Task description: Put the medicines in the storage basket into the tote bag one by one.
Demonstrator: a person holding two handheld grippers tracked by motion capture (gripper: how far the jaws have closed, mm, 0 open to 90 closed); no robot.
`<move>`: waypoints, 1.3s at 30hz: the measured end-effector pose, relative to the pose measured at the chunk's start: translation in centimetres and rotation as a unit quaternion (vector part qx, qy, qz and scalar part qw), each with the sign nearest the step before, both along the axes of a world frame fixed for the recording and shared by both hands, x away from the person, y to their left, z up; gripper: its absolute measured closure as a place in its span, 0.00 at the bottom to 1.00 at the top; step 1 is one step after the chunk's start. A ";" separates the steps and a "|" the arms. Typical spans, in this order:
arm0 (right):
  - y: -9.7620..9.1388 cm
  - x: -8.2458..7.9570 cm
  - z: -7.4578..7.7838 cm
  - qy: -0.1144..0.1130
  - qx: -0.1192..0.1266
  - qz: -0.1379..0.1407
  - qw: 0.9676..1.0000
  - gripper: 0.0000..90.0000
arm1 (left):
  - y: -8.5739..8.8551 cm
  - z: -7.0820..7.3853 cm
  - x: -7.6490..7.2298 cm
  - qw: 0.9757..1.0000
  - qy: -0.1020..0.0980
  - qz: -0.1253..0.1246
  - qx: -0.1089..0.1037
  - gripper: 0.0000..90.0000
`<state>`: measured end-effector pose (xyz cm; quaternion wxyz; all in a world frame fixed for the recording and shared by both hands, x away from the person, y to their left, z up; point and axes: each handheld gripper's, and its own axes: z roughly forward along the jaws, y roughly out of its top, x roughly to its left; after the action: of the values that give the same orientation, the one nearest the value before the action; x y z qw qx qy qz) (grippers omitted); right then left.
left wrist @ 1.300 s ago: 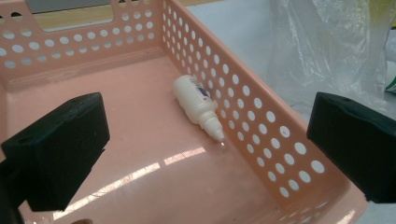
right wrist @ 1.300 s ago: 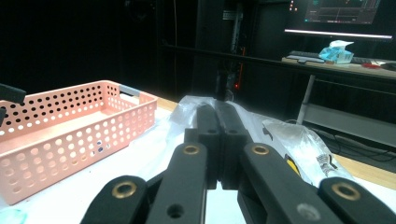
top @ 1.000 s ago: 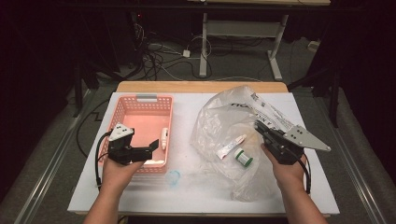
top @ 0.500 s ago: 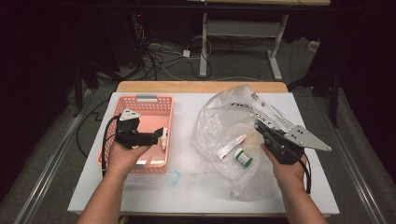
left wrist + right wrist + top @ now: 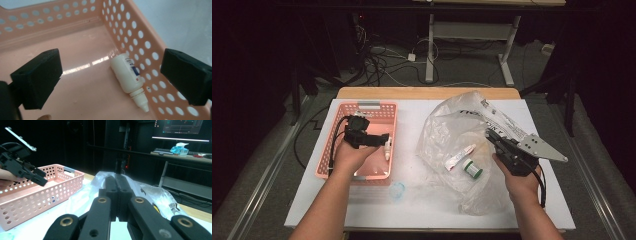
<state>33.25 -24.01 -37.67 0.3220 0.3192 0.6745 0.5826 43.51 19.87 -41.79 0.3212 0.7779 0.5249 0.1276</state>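
A lab: tangled floor cables (image 5: 377, 60), a monitor (image 5: 183, 130) and black curtains surround the table (image 5: 412, 120).

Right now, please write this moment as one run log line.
left gripper: jaws open above small white dropper bottle in pink perforated plastic basket | right gripper: jaws shut on clear plastic bag

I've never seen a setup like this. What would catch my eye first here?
Probably the pink perforated basket at the table's left, where the left gripper hovers with jaws open over a small white dropper bottle lying against the basket's wall. At the right lies a crumpled clear plastic bag with a green-capped jar and a small tube in it, and the right gripper, shut, sits at the bag's edge.
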 end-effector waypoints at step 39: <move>-0.2 0.0 0.0 0.003 0.006 -0.001 1.000 1.00 | -2.1 -3.0 2.7 0.986 0.150 -0.026 0.063 0.45</move>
<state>33.24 -24.17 -37.65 0.3190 0.3233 0.6717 0.5853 46.21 17.76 -44.84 0.1922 0.8205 0.5373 0.0340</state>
